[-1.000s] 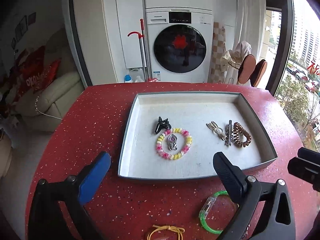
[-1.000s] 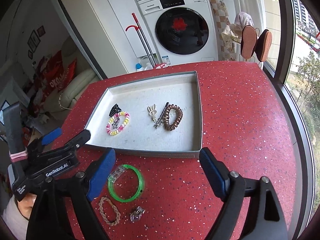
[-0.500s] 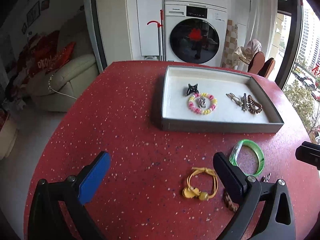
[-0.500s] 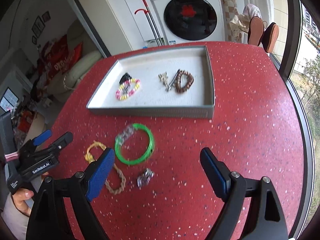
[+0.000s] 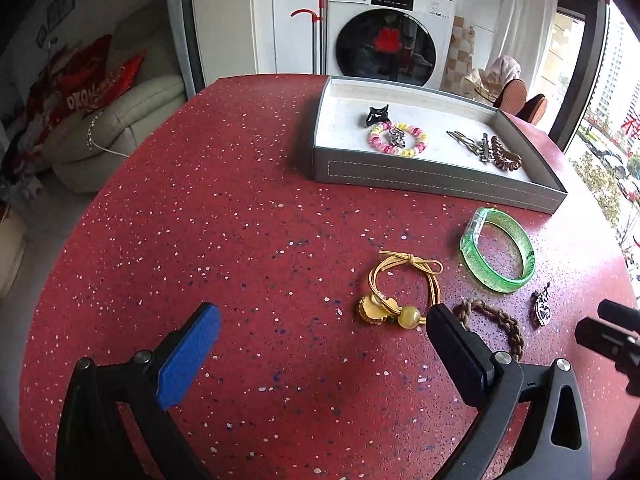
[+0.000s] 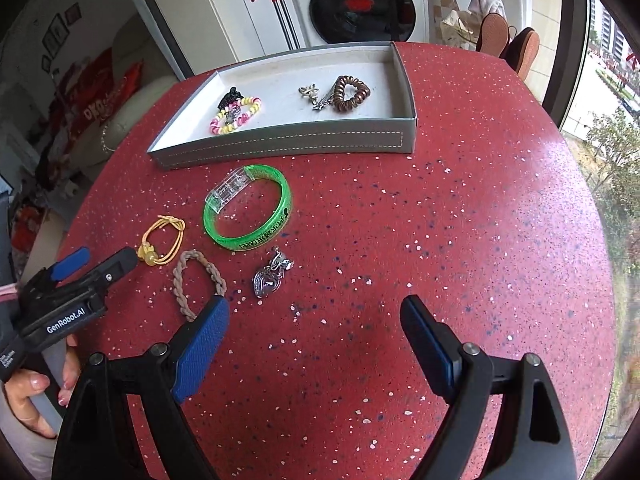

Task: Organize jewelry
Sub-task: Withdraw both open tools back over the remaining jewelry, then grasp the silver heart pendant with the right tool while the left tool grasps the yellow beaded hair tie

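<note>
1. Both hands are pulling back from the tray [image 5: 432,176] and dropping lower toward the near part of the red table [image 5: 240,220] — a second ago the cameras were looking down into the tray, and now the loose pieces in front of it are filling the view.

2. Farthest left, the left gripper [image 5: 320,344] is hanging with its jaws spread wide and nothing between them. The yellow hair tie [image 5: 404,284] is lying just beyond its right finger [image 5: 452,344], not yet inside the gap.

3. Next to the right, the brown braided bracelet [image 6: 198,280] is sitting near the hair tie, partly behind a fingertip in each view.

4. Farther back and nearer the tray, the green bangle [image 6: 248,212] is resting flat on the table, apart from the tray wall.

5. Right of the braid, the small silver pendant [image 6: 272,276] is lying loose just near of the bangle.

6. The right gripper [image 6: 316,340] is also standing wide open and empty, poised over bare table near of the pendant.

7. In the tray at the far side, a black claw clip, a pink-and-yellow bead bracelet [image 5: 398,142] and a brown coil tie [image 5: 506,154] are already lying sorted.

8. My reading — the hands are turning from the tray to the next pickups, with four pieces waiting on the table; the hair tie looks like the left's target, the pendant the right's.
</note>
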Demonstrator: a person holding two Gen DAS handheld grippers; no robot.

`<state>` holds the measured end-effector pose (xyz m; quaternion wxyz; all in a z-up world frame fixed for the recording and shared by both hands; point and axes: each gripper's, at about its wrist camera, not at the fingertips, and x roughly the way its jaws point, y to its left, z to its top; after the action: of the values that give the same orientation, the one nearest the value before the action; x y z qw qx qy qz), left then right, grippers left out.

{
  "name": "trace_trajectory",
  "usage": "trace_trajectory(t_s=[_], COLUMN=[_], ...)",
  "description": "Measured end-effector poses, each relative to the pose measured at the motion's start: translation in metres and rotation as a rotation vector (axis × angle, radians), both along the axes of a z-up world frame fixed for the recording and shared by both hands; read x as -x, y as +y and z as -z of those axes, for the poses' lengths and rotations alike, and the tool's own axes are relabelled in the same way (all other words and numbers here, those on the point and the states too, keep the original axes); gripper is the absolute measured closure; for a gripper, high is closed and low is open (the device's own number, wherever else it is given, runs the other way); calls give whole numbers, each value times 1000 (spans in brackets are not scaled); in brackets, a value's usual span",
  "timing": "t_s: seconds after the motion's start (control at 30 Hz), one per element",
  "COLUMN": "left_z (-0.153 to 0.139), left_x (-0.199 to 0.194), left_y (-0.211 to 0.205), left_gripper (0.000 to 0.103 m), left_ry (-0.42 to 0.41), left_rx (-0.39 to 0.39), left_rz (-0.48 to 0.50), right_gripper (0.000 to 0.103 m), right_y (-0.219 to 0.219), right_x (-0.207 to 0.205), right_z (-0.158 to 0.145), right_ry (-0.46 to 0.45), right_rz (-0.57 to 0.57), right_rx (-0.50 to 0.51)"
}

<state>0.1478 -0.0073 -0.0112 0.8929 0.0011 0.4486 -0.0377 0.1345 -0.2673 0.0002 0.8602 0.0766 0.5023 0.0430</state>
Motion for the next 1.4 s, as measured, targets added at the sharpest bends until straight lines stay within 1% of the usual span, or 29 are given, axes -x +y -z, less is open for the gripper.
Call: trace_trajectory(t_s=[0.17, 0.23, 0.43, 0.6, 0.67, 0.7, 0.73, 0.8, 0.87, 0.93, 0.97, 1.0, 1.1, 1.13, 1.2, 1.27, 1.3, 1.33, 1.4], left_z=[3, 4, 6, 6, 5, 5, 5, 5, 8, 12, 12, 12, 11, 11, 10, 10, 9, 9, 9], left_x=[-5, -6, -8, -10, -9, -9, -9, -8, -9, -10, -9, -9, -8, -7, -7, -6, -6, -6, -5], left_y=[-1, -2, -7, -11, -14, -16, -18, -22, -26, -28, -28, -27, -30, -31, -33, -35, -36, -36, -34], left_gripper=[0, 0, 0, 0, 2, 2, 2, 3, 17, 18, 18, 18, 27, 30, 41, 62, 69, 72, 72], left_ry=[11, 12, 17, 20, 9, 8, 6, 1, 16, 39, 29, 29, 26, 24, 18, 20, 18, 18, 22], left_rx=[13, 12, -8, -15, -27, -32, -37, -51, -65, -74, -68, -69, -70, -75, -73, -58, -67, -68, -44], left_rz=[-35, -40, -59, -79, -77, -76, -74, -69, -60, -57, -61, -63, -46, -41, -25, -4, 0, 9, 25], right_gripper=[16, 22, 31, 34, 35, 38, 44, 49, 54, 65, 67, 72, 82, 82, 82, 83, 83, 83, 83], right_y=[7, 10, 16, 22, 26, 28, 30, 33, 36, 37, 38, 37, 35, 33, 32, 31, 31, 28, 25], right_x=[-3, -4, -10, -14, -15, -15, -16, -16, -15, -14, -14, -13, -13, -12, -11, -11, -10, -9, -8], right_z=[0, 1, 5, 9, 10, 12, 13, 14, 14, 14, 14, 14, 14, 14, 14, 13, 13, 11, 9], right_ry=[-12, -19, -20, -23, -28, -27, -24, -33, -38, -43, -45, -49, -53, -55, -56, -57, -59, -63, -69], right_rz=[10, 11, 27, 29, 25, 22, 22, 23, 18, 8, 5, 3, 7, 6, 4, -2, -4, -6, -9], right_rx=[19, 32, 33, 49, 64, 73, 80, 111, 140, 160, 169, 178, 189, 183, 183, 177, 173, 162, 141])
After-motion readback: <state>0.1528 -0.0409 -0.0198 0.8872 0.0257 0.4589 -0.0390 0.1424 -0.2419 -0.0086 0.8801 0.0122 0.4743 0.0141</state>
